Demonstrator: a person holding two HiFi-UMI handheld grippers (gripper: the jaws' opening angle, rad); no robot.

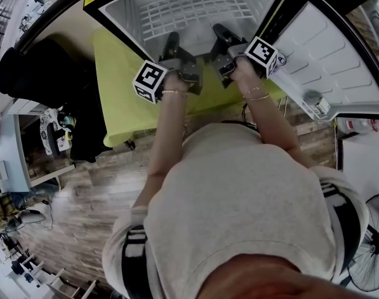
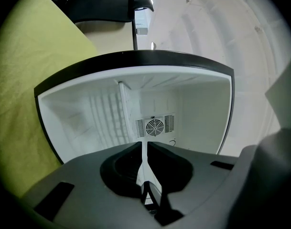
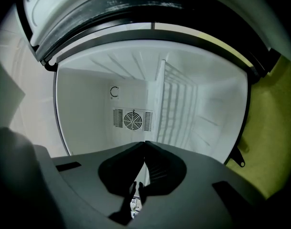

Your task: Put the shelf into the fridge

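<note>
An open fridge (image 1: 124, 17) stood just ahead of the fingertips of 2 hand-held grippers. Its door (image 1: 338, 61) swung out beyond the right gripper (image 3: 145, 143), and a yellow cloth (image 1: 121, 86) spread outside the left gripper (image 2: 145, 144). The shelf (image 1: 195, 10) sat inside the fridge, past both sets of fingertips and apart from them. Each gripper's fingers were clenched on nothing. A fan vent (image 2: 155, 126) lay straight ahead of the fingertips on the back wall.

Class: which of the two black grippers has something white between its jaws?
The left gripper: a thin white strip, apparently the edge of the white wire shelf, sits between its jaws. The right gripper's jaws meet with nothing between.
</note>
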